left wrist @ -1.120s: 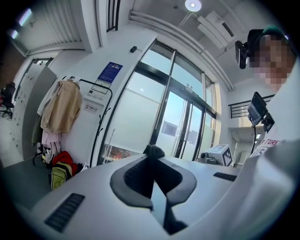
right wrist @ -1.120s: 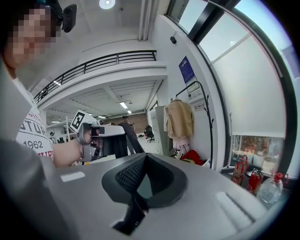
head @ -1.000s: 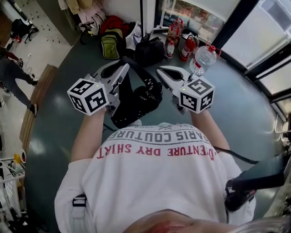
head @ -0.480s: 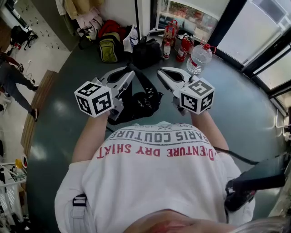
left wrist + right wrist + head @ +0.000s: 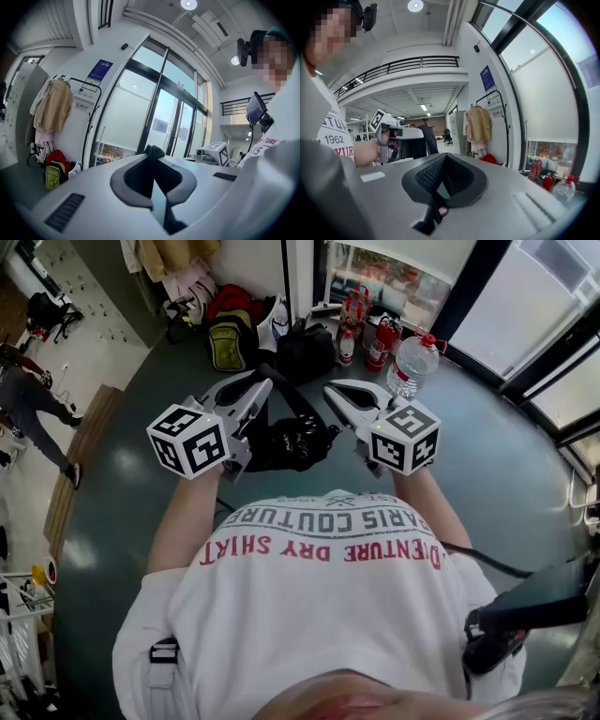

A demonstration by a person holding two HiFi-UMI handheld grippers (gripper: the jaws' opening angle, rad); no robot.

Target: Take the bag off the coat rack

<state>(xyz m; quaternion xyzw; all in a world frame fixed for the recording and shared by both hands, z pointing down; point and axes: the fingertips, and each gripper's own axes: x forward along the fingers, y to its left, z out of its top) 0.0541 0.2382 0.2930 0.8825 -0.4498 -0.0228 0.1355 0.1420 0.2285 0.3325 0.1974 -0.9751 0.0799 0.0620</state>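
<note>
A black bag [image 5: 292, 441] hangs by its strap [image 5: 298, 404] from my left gripper [image 5: 263, 382], which is shut on that strap. In the left gripper view the strap's black fold [image 5: 153, 151] sticks out between the closed fingertips. The bag hangs free above the floor, in front of my chest. The black coat rack [image 5: 90, 123] stands by the wall with a beige coat [image 5: 50, 106] on it, well away from the bag. My right gripper [image 5: 330, 388] is level with the left one, just right of the bag, shut and holding nothing.
Against the wall lie a green backpack [image 5: 228, 337], a dark bag [image 5: 305, 349], red fire extinguishers [image 5: 382, 339] and a large water bottle [image 5: 413, 362]. Glass doors [image 5: 168, 122] run to the right. A person [image 5: 23, 399] walks at the far left.
The bag has risen and bunched up closer under the left gripper, no longer dangling low over my feet. Both grippers have stayed almost in place.
</note>
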